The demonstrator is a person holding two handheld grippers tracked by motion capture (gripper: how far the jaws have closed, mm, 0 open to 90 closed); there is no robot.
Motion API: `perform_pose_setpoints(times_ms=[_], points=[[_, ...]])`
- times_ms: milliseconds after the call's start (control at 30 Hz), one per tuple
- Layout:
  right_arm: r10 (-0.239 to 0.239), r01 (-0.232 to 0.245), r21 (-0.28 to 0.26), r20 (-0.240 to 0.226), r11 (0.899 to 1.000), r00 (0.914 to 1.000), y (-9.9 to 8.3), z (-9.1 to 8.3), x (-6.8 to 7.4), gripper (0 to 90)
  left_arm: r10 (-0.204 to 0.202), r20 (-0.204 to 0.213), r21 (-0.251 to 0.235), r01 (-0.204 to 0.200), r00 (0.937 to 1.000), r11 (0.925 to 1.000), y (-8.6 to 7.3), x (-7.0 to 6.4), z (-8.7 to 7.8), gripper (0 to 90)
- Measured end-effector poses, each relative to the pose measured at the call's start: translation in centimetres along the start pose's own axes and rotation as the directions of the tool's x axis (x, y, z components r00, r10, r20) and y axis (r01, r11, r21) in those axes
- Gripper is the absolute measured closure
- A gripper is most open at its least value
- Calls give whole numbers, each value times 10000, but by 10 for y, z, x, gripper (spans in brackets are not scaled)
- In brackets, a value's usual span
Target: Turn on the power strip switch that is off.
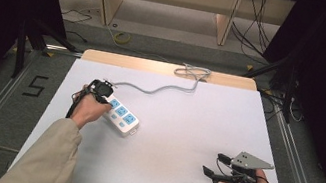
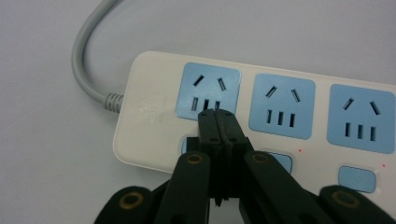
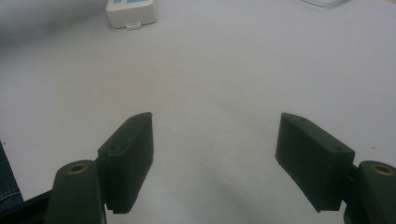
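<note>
High view shows the white power strip lying on the left part of the white table, its grey cord running to the far edge. Left gripper has its jaws pinched together with nothing between them, tips right over the first blue switch by the cord end. It looks like the switch-pressing step. Next, a small straight push down should do it. Right gripper is wide open, holding nothing, well apart
</note>
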State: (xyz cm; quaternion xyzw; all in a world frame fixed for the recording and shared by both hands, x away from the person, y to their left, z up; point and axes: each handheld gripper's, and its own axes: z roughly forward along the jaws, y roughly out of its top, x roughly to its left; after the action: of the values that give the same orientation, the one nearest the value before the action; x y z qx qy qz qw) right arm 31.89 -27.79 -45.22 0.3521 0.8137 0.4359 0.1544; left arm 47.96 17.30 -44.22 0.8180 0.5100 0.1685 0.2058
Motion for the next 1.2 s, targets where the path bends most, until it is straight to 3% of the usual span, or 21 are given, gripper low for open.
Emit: perform_pose_setpoints(times_ms=[267,700,833,967,1133,1200], points=[[23,-23,9,20,10000,10000,0,0,0,283,-35,-33,37,35,10000,10000,-1,4,-1,899],[60,-60,-83,55,9999,10000,0,-1,0,284,439,-274,260,-432,9987,9987,-1,1,0,900],[33,-32,-80,61,10000,10000,0,-1,1,284,274,-193,263,-269,9994,9993,-1,2,1,900],[60,-59,-132,74,9999,10000,0,-2,1,284,602,-477,449,-581,9970,9973,0,-3,2,900],[30,-29,-128,62,9999,10000,0,-3,2,285,672,-599,445,-646,9959,9969,0,-4,2,900],[12,-11,-129,50,9999,10000,0,-3,2,285,491,-515,385,-472,9975,9981,0,-3,2,899]])
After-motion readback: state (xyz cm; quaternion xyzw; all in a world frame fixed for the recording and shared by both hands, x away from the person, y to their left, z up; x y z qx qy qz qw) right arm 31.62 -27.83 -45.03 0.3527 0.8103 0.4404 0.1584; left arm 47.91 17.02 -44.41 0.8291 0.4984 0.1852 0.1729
